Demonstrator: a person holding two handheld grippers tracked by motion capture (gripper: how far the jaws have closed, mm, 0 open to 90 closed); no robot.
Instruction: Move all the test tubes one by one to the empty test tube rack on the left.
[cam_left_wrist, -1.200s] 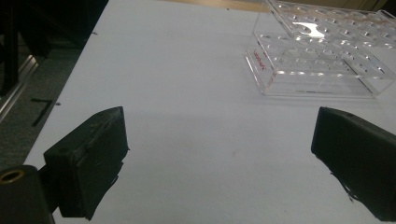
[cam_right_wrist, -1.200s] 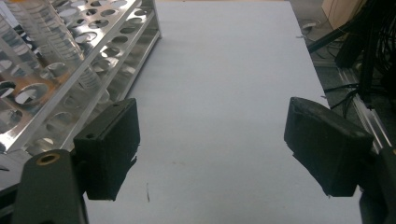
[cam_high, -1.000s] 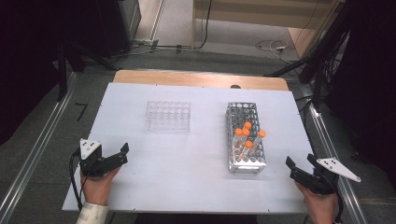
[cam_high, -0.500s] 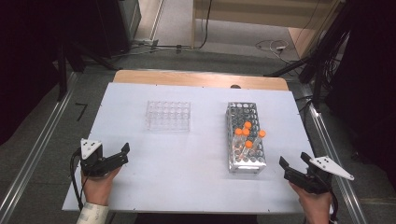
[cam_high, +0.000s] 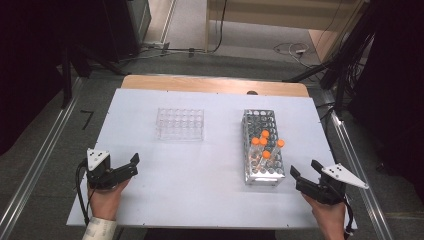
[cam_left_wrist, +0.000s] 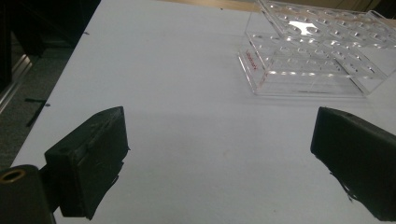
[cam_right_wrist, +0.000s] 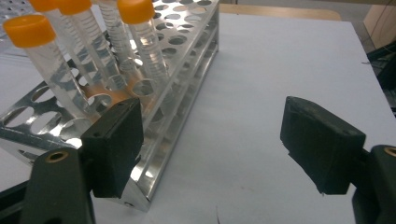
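A metal tube rack (cam_high: 261, 150) stands right of centre on the white table (cam_high: 200, 195), holding several clear tubes with orange caps (cam_high: 264, 143). A clear plastic rack (cam_high: 181, 123) with nothing in it sits left of centre. My left gripper (cam_high: 134, 166) hovers open near the front left edge, well short of the clear rack (cam_left_wrist: 313, 60); its jaws (cam_left_wrist: 219, 154) are wide apart over bare table. My right gripper (cam_high: 304, 168) is open at the front right, just right of the metal rack's near end (cam_right_wrist: 182, 70), with the capped tubes (cam_right_wrist: 140, 42) close ahead of its left jaw.
A wooden strip (cam_high: 215, 85) runs along the table's far edge. Metal rails (cam_high: 355, 155) flank both sides, with cables on the floor beyond. Bare table lies between the two racks and in front of them.
My right gripper has moved left and a little forward, closer to the near end of the metal rack. The left gripper and both racks have stayed put.
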